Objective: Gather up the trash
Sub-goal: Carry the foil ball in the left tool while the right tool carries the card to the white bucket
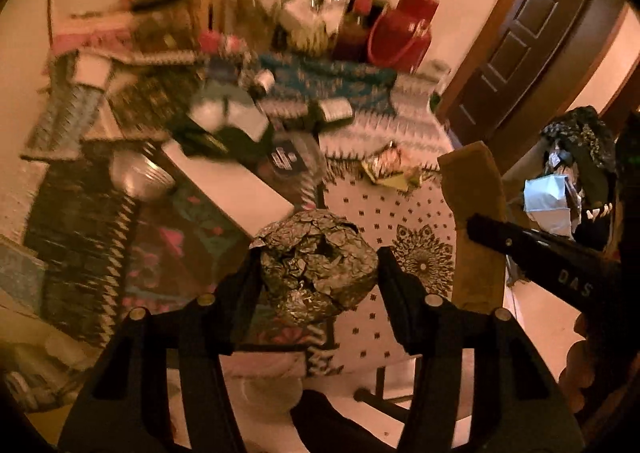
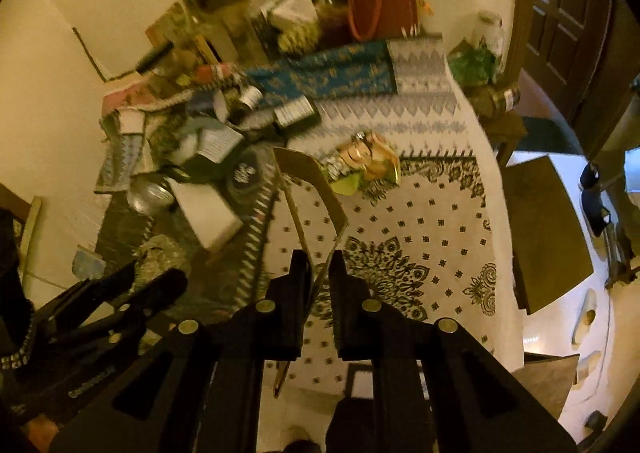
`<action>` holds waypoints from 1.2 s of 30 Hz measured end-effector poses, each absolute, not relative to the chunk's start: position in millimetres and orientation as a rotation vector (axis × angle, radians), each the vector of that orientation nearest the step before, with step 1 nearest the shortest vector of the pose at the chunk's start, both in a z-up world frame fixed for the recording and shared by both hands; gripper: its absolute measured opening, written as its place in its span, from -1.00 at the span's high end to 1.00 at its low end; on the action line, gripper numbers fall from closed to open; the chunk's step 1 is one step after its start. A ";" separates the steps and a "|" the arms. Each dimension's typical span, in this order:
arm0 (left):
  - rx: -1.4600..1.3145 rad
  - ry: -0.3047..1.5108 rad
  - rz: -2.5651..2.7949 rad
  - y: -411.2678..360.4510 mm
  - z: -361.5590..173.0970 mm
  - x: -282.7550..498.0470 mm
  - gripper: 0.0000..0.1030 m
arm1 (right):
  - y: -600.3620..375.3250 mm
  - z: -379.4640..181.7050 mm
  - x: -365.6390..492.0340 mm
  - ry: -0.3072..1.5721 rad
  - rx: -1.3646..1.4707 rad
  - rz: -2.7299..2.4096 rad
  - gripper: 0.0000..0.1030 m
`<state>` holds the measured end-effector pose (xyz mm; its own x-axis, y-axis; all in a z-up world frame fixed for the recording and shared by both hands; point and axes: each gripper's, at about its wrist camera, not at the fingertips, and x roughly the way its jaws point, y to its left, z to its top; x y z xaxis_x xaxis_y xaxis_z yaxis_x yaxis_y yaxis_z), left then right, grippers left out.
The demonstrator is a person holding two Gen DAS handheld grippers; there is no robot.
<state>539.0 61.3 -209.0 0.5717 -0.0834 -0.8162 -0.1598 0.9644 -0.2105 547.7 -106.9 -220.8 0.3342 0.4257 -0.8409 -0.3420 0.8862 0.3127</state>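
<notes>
Trash is held in both sets of fingers. The left gripper [image 1: 318,273], about half open, clamps a crumpled foil ball [image 1: 316,265] by its sides; it looks light, springy and easily crushed. The right gripper [image 2: 321,273], nearly closed, pinches the lower end of a thin, stiff cardboard strip [image 2: 310,193]. Both pieces hang above the patterned desk [image 2: 420,237]. Farther out, near the clutter, lies what may be a shiny crumpled wrapper [image 2: 366,161].

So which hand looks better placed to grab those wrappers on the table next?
Neither is free: the left gripper holds a foil ball, the right gripper a cardboard strip. The wrappers lie nearer the right.
</notes>
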 end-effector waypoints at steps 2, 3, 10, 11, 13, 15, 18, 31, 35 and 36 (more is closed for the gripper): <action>-0.269 0.924 0.043 69.8 -191.5 521.0 -0.08 | -103.8 -206.3 534.3 1.087 0.088 0.496 0.80; -0.267 0.910 0.042 73.4 -185.8 514.4 -0.08 | -102.0 -197.5 524.2 1.063 0.090 0.490 0.80; -0.230 0.794 0.021 101.9 -138.9 430.0 -0.08 | -95.1 -154.8 453.1 0.946 0.113 0.442 0.80; -0.224 0.775 0.013 106.2 -132.2 414.4 -0.08 | -93.9 -150.5 442.9 0.931 0.117 0.436 0.80; -0.216 0.745 0.001 111.5 -122.7 390.6 -0.08 | -90.3 -141.2 418.8 0.901 0.131 0.423 0.80; -0.201 0.716 -0.011 117.2 -112.4 360.3 -0.08 | -88.5 -134.2 396.2 0.877 0.139 0.414 0.80; -0.178 0.692 -0.021 122.0 -104.0 323.4 -0.08 | -82.0 -124.8 358.6 0.843 0.145 0.398 0.80; -0.126 0.744 -0.105 117.0 -116.2 231.1 -0.08 | -81.6 -123.7 258.5 0.872 0.141 0.348 0.80; -0.147 0.803 -0.101 113.6 -138.1 225.0 -0.08 | -85.9 -139.6 249.1 0.926 0.129 0.342 0.80; -0.151 0.817 -0.099 111.8 -144.2 224.1 -0.08 | -87.4 -144.4 245.1 0.939 0.126 0.341 0.80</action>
